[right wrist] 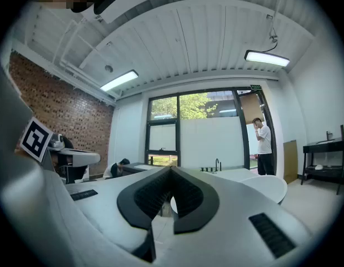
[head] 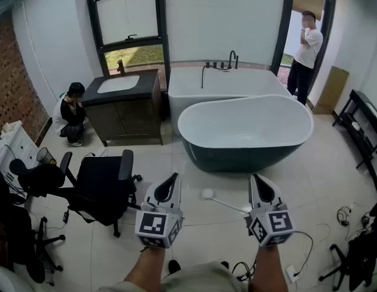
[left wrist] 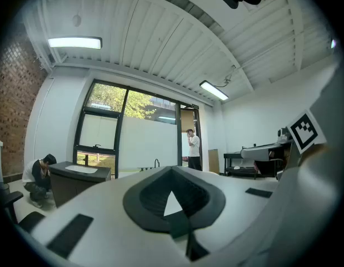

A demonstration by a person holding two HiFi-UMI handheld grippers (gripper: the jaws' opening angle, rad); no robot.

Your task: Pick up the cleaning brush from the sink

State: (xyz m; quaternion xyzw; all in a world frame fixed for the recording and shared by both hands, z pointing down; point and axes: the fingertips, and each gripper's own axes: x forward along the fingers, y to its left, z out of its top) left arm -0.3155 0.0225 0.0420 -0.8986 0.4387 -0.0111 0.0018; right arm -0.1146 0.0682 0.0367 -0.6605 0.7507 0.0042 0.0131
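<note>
The white sink [head: 118, 84] sits in a dark vanity [head: 130, 117] at the back left, far from both grippers; no brush shows in it from here. My left gripper [head: 174, 176] [left wrist: 173, 168] and right gripper [head: 254, 178] [right wrist: 170, 168] are held level side by side over the tiled floor, both shut with nothing between their tips. A white long-handled thing with a round head [head: 207, 193] shows between them, its handle running behind the right gripper. I cannot tell whether it lies on the floor.
A dark freestanding bathtub [head: 246, 129] stands ahead, a white built-in tub [head: 225, 84] behind it. A black office chair [head: 103, 187] is at my left. One person crouches by the vanity [head: 69, 111], another stands at the doorway [head: 307, 47]. Cables [head: 343, 215] lie at the right.
</note>
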